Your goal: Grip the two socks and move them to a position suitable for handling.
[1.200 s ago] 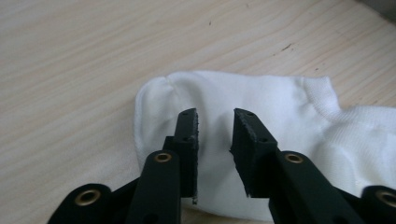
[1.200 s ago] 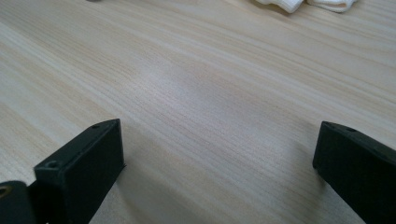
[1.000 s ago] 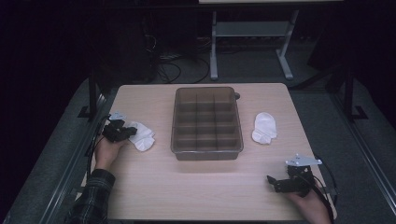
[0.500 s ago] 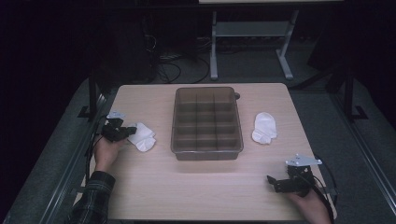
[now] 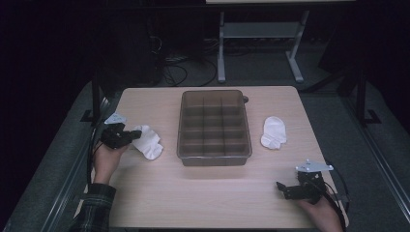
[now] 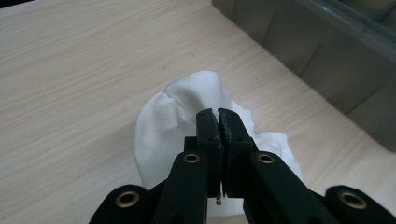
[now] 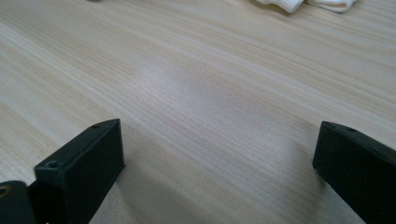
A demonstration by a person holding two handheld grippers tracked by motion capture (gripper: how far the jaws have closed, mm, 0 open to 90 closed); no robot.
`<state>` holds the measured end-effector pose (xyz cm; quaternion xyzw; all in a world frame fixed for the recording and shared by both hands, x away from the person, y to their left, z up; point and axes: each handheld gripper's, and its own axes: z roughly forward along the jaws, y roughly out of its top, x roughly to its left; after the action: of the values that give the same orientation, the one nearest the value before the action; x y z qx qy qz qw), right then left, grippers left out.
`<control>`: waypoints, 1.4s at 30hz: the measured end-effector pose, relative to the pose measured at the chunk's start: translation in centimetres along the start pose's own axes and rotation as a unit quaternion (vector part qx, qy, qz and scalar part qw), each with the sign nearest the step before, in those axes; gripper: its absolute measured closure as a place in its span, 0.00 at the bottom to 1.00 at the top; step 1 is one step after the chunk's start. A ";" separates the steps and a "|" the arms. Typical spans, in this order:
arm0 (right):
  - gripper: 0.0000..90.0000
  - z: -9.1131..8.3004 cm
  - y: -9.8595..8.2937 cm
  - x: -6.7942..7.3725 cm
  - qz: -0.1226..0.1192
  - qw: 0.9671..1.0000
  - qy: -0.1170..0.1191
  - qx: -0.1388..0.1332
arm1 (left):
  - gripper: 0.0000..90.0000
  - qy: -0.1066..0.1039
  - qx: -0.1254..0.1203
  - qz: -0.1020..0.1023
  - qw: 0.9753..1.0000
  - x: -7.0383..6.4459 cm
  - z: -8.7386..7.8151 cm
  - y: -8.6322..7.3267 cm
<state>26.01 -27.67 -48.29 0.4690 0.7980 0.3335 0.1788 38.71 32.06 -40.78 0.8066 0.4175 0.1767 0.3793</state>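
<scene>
no readable text, no labels, no brands, no numbers anywhere

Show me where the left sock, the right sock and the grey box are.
left sock (image 5: 149, 143), high view, its middle.
right sock (image 5: 274, 132), high view, its middle.
grey box (image 5: 214, 155), high view, near rim.

The left gripper (image 5: 126, 137) sat at the frame's left edge, jaws pressed together; the right gripper (image 5: 285, 189), lower right, had its 2 jaws spread wide.
</scene>
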 end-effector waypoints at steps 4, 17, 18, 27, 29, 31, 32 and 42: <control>0.02 0.0 0.0 0.0 0.000 1.000 0.000 0.000 | 0.98 -0.009 -0.004 0.002 1.000 -0.7 -1.0 0.2; 0.02 0.0 0.0 0.0 -0.001 1.000 0.001 0.000 | 0.98 -0.028 -0.026 0.020 0.999 -3.6 -3.7 0.8; 0.02 0.0 0.0 0.0 -0.001 1.000 0.001 0.000 | 0.98 -0.028 -0.028 0.021 0.999 -3.8 -3.9 0.8; 0.02 0.0 0.0 0.0 -0.001 1.000 0.001 0.000 | 0.98 -0.047 -0.044 0.029 0.998 -5.9 -5.9 0.9; 0.02 0.0 0.0 0.0 -0.002 1.000 0.002 0.000 | 0.98 -0.050 -0.046 0.031 0.997 -6.3 -6.2 0.8; 0.02 0.0 0.0 0.0 -0.002 1.000 0.002 0.000 | 0.98 -0.052 -0.048 0.032 0.997 -6.7 -6.5 0.7; 0.02 0.0 0.0 0.0 -0.002 1.000 0.002 0.000 | 0.98 -0.055 -0.047 0.033 0.997 -6.9 -6.7 0.7; 0.02 0.0 0.0 0.0 -0.002 1.000 0.002 0.000 | 0.98 -0.082 -0.045 0.047 0.995 -9.3 -7.6 -0.1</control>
<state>26.00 -27.66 -48.29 0.4669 0.7992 0.3340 0.1778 28.62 28.17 -35.59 0.8194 0.3385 0.1464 0.4389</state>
